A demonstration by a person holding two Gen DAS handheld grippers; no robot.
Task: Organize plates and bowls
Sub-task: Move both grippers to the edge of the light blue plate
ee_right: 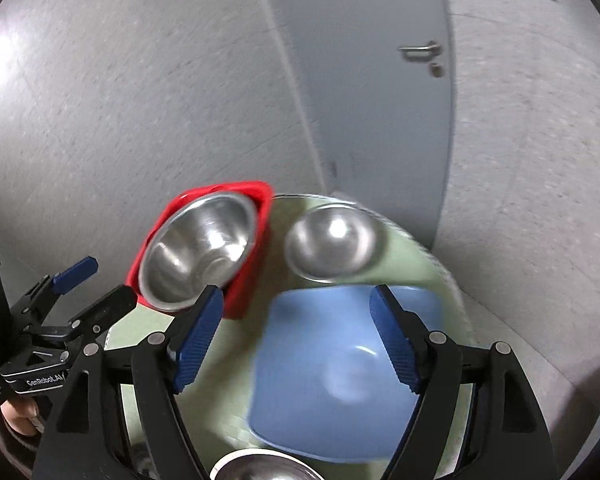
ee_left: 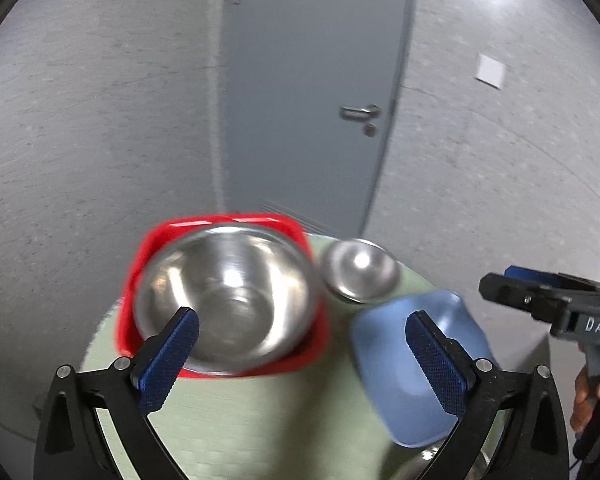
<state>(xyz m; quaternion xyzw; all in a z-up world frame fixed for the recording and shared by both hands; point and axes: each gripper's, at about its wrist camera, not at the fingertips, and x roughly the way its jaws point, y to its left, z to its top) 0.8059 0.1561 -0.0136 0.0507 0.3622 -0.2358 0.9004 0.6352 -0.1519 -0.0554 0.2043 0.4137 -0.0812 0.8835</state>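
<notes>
Hovering with jaws spread and empty, the left gripper [ee_left: 302, 334] and right gripper [ee_right: 296, 316] overlook a green table [ee_left: 260, 420] below, grey door [ee_left: 312, 80] beyond.

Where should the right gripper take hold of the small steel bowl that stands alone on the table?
Probably at its thin rim: the small steel bowl stands upright and open, so the right gripper could come from above at the near side, one finger inside and one outside the wall.
</notes>
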